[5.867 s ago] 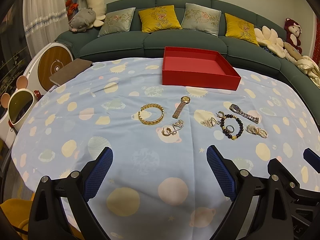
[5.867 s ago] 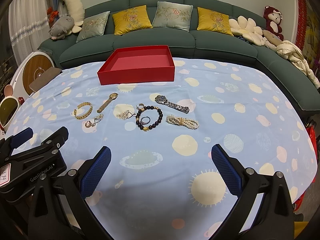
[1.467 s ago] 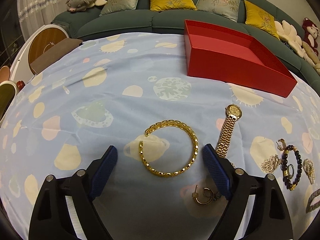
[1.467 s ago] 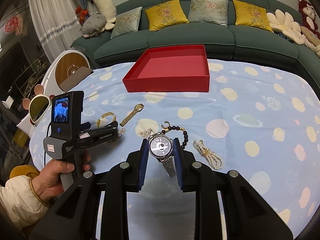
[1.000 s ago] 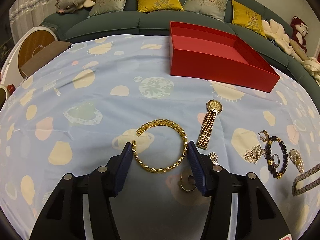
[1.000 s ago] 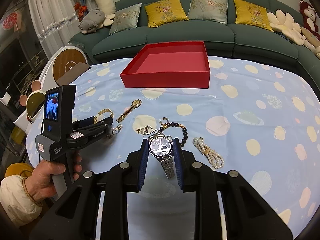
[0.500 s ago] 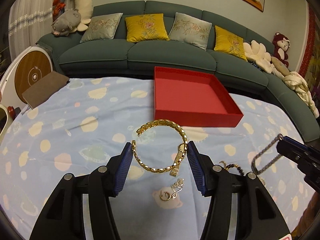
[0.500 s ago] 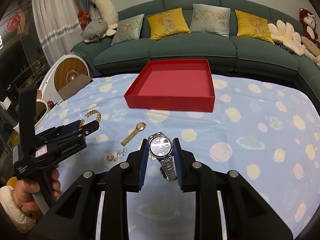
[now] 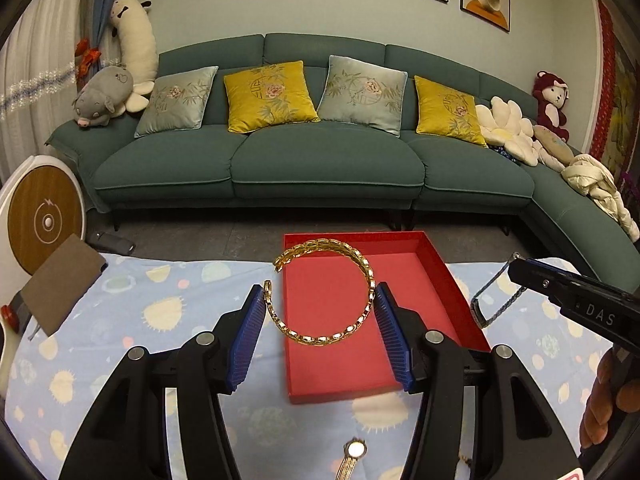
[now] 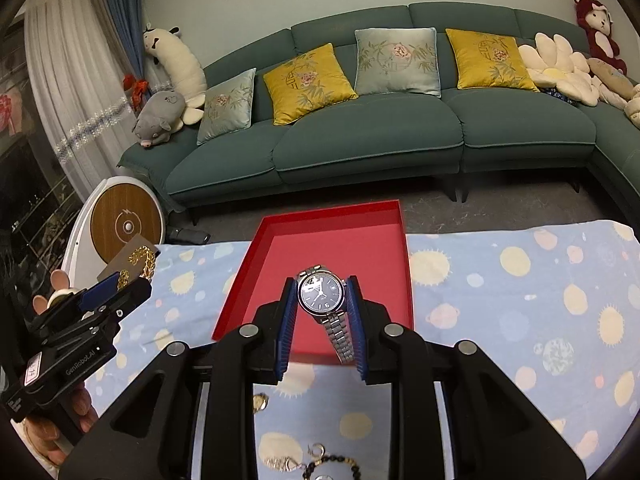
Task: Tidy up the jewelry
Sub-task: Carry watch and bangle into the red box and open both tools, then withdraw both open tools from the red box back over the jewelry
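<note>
My left gripper [image 9: 320, 312] is shut on a gold open bangle [image 9: 362, 264], held in the air over the near end of the red tray [image 9: 436, 260]. In the right wrist view my right gripper [image 10: 321, 304] is shut on a silver watch with a dark dial [image 10: 321, 294], its steel band hanging down, above the red tray [image 10: 256, 248]. The right gripper's tip and the hanging band [image 9: 496, 304] show at the right of the left wrist view. The left gripper with the bangle [image 10: 140, 260] shows at the left of the right wrist view. The tray is empty.
A gold watch [image 9: 352, 454] lies on the spotted blue cloth [image 9: 120, 320] below the tray. A dark bead bracelet [image 10: 340, 462] and small gold pieces [image 10: 280, 462] lie near the front. A brown notebook [image 9: 60, 284] sits at the table's left edge. A green sofa [image 9: 320, 160] stands behind.
Both grippers have risen from the cloth and moved towards the red tray, carrying the bangle and the silver watch. The tray now lies right under both.
</note>
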The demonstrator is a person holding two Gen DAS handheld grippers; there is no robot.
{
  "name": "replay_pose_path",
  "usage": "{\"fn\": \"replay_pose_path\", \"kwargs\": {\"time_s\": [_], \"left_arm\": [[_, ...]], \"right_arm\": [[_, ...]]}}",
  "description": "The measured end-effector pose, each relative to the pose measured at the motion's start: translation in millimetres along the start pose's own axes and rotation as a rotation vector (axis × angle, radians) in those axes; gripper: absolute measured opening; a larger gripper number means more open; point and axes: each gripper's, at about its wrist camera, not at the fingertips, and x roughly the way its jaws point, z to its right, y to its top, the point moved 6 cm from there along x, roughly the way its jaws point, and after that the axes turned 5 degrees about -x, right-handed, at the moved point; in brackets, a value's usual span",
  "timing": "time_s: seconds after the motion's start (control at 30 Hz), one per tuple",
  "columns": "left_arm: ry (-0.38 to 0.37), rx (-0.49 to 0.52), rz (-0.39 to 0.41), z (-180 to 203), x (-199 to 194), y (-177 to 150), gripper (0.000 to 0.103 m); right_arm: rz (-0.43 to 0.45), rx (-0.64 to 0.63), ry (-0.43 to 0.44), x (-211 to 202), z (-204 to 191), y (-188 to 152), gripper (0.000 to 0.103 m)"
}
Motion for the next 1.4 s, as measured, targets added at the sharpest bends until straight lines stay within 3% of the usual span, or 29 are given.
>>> {"fn": "replay_pose_path", "kwargs": {"time_s": [0.2, 0.4, 0.73, 0.83, 0.9, 1.07, 1.3, 1.4], "left_arm": [[-0.006, -0.009, -0.058, 5.3, 69.7, 18.7, 0.053], [0.023, 0.006, -0.106, 7.2, 127.7, 16.7, 0.053], [0.058, -0.016, -0.180, 3.1, 181.7, 1.8, 0.054], [0.076, -0.039, -0.195, 1.0, 185.4, -1.9, 0.068], [0.076, -0.045, -0.183, -1.1, 183.3, -0.8, 0.071], [0.065, -0.076, -0.142, -11.3, 152.8, 7.8, 0.071], [0.052, -0.039, -0.052, -25.9, 48.4, 3.6, 0.071], [0.049, -0.020, -0.053, -30.7, 5.5, -12.0, 0.071]], "right_arm": [[-0.027, -0.010, -0.031, 58.9, 11.3, 27.5, 0.024], [-0.076, 0.003, -0.067, 115.5, 29.2, 33.4, 0.024], [-0.149, -0.025, -0.109, 169.9, 50.2, 27.1, 0.025], [-0.128, -0.038, -0.119, 170.6, 51.9, 27.5, 0.028], [-0.101, -0.048, -0.130, 164.8, 51.7, 28.3, 0.037], [-0.033, -0.037, -0.103, 129.7, 51.4, 31.0, 0.038], [0.032, -0.112, -0.082, 22.2, 33.8, 12.7, 0.038], [0.033, -0.119, -0.065, -27.3, 25.6, -6.6, 0.038]]}}
